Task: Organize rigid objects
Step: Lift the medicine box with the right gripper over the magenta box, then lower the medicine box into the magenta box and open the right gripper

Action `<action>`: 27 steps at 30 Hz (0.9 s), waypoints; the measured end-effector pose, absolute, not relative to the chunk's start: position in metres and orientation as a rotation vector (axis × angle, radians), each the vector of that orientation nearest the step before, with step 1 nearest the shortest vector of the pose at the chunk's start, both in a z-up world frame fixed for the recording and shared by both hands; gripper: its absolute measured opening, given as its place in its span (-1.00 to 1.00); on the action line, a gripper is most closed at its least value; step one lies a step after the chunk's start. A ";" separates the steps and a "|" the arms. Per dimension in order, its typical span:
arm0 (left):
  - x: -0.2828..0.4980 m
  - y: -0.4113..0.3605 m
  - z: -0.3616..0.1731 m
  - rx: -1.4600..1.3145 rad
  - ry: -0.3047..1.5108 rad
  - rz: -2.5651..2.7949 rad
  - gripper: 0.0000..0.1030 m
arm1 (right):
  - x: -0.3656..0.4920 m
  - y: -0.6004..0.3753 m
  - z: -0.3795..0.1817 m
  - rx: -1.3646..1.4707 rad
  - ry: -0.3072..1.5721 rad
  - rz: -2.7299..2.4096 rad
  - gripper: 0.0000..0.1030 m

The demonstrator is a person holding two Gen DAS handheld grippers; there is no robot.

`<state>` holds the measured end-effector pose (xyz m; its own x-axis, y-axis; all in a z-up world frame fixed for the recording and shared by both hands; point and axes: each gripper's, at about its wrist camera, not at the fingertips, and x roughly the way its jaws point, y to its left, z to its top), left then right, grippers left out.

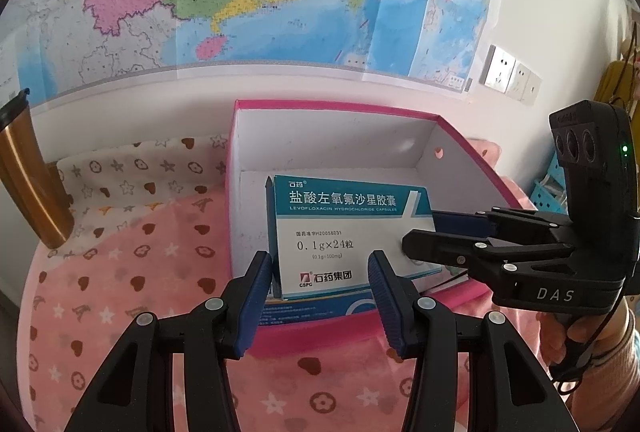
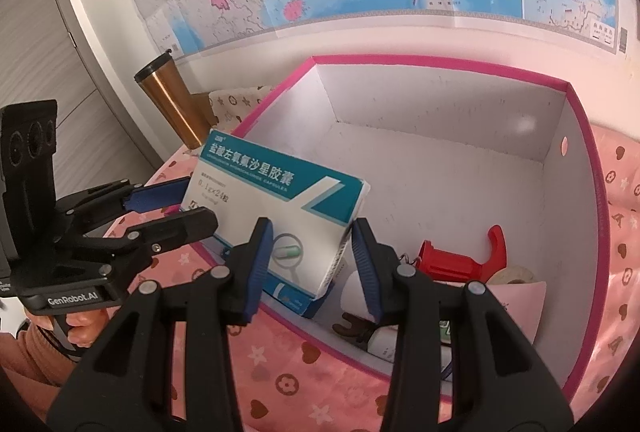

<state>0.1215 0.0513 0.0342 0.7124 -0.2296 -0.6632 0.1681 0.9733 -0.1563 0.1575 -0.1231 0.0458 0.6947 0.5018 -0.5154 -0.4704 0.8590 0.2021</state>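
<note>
Scene: pink-rimmed storage box (image 2: 576,135), white inside, set on a pink patterned blanket (image 1: 132,284); map on the wall behind.
Medicine carton (image 1: 348,232): teal-and-white capsule box, standing tilted inside the storage box near its front wall, propped on a second flat blue carton (image 2: 296,302).
Left claw (image 1: 320,296): jaws parted wider than the carton's lower edge, at 6 o'clock of it in the left wrist view. The right wrist view shows its two blue fingers either side of the carton's left end; contact cannot be told. Looks like no firm hold.
Right claw (image 2: 310,264): jaws open, bracketing the carton's lower right corner. Pads (image 2: 264,256) close to the card, but a clamp is not evident.
Other contents: red plastic hook piece (image 2: 460,260) at 3 o'clock of the carton, white items and a pink card beneath; well apart from the carton's face.
Outside the box: gold tumbler (image 1: 28,175) at 9 o'clock, standing upright.
Step, as judged: carton being settled or squared up in the box.
Risk 1: carton leans on one edge; let go now, it likely flops flat or slides off the blue carton.
Risk 2: two claws closing unevenly would twist or crush thin card.
Risk 3: a hard push toward 12 o'clock may shift the light storage box on soft blanket.
</note>
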 end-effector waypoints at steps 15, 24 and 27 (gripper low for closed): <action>0.129 0.053 0.029 -0.076 0.776 -0.189 -0.03 | 0.174 -0.117 0.038 0.054 0.651 0.554 -0.15; 0.127 0.052 0.032 -0.064 0.759 -0.174 -0.03 | 0.178 -0.111 0.029 0.061 0.671 0.564 -0.16; 0.123 0.052 0.034 -0.055 0.741 -0.165 0.01 | 0.177 -0.113 0.028 0.071 0.666 0.557 -0.16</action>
